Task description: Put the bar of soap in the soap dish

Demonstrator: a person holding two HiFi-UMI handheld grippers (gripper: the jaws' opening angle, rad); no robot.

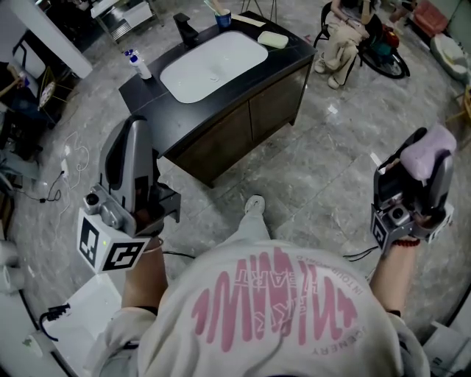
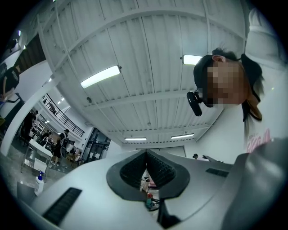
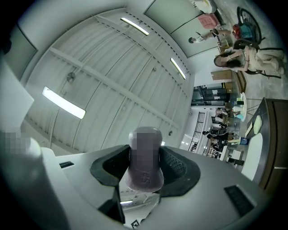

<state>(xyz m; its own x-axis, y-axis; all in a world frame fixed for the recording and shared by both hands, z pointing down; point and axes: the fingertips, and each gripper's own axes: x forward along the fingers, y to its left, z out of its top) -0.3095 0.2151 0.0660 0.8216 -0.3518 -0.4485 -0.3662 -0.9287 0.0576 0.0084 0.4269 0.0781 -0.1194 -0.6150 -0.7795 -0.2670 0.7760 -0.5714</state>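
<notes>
The bar of soap (image 3: 145, 157), lavender in colour, was pinched between the ribbed pads (image 3: 177, 166) of the right gripper (image 3: 145, 167), at the near right of the scene. Its long axis ran along the jaws, and its free rounded end projected past them, up toward the ceiling (image 3: 103, 67).

The left gripper (image 2: 146, 167), at the near left, had its jaws pressed together at the tips with nothing between them.

Both grippers were over a grey marbled floor (image 1: 324, 169), well apart from the vanity (image 1: 243, 125) farther off. The vanity had a black top, wooden doors and a white basin (image 1: 213, 66). The soap dish (image 1: 274, 40) lay at the far right corner of the top, just beside the basin. A faucet (image 1: 184, 28) and a cup (image 1: 223, 16) stood along the far edge; a bottle (image 1: 138, 65) stood at the left. The ceiling was white ribbed panelling with strip lights (image 3: 63, 102).
</notes>
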